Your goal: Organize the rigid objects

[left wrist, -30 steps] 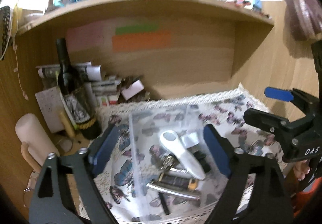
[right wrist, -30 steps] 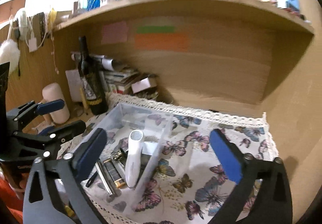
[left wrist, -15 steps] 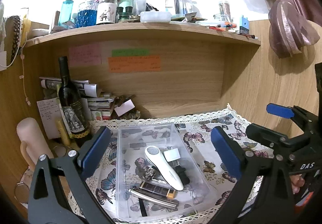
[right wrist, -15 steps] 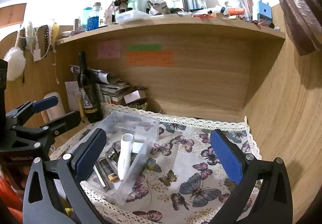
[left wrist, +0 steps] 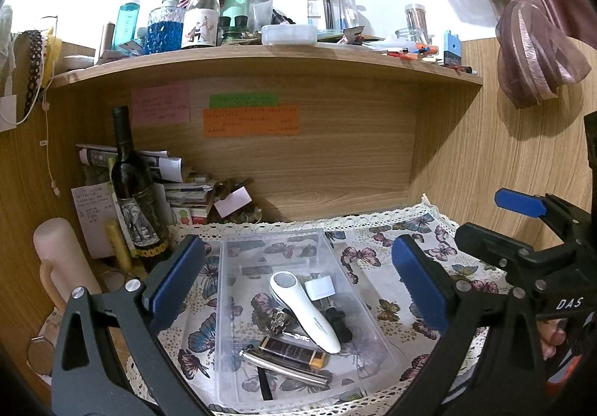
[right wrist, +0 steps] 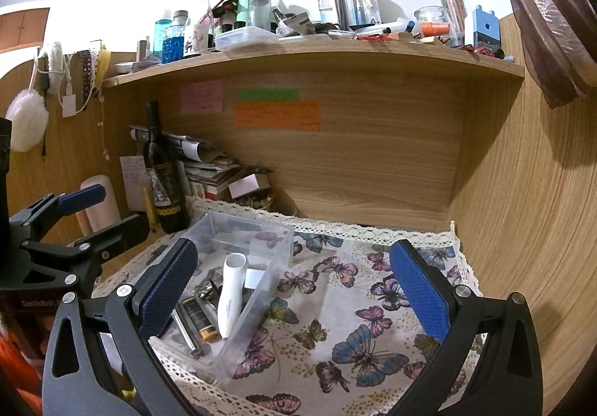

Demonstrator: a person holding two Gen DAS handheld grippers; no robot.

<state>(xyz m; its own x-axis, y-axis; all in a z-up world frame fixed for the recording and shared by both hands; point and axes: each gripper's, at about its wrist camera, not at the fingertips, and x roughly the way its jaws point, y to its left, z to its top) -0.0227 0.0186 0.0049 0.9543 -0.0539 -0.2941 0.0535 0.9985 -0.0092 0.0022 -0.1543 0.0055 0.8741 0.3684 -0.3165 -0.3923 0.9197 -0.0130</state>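
A clear plastic box (left wrist: 238, 307) (right wrist: 278, 248) sits on a butterfly-print cloth (right wrist: 354, 322). Inside lie a white handheld device (left wrist: 304, 306) (right wrist: 231, 294), a small white block (left wrist: 319, 287), a black and gold tube (left wrist: 291, 347), a silver metal stick (left wrist: 283, 367) and small dark items. My left gripper (left wrist: 296, 278) is open and empty, held above and in front of the box. My right gripper (right wrist: 294, 285) is open and empty, above the cloth to the right of the box. Each gripper shows at the edge of the other's view.
A dark wine bottle (left wrist: 136, 188) stands left of the box, with stacked papers and boxes (left wrist: 186, 188) behind it. A pink cylinder (left wrist: 61, 263) stands at the far left. A cluttered wooden shelf (left wrist: 261, 57) hangs overhead. Wooden walls close the back and right.
Both grippers have pulled up and back from the box, so more of the shelf shows. The box and its contents lie still.
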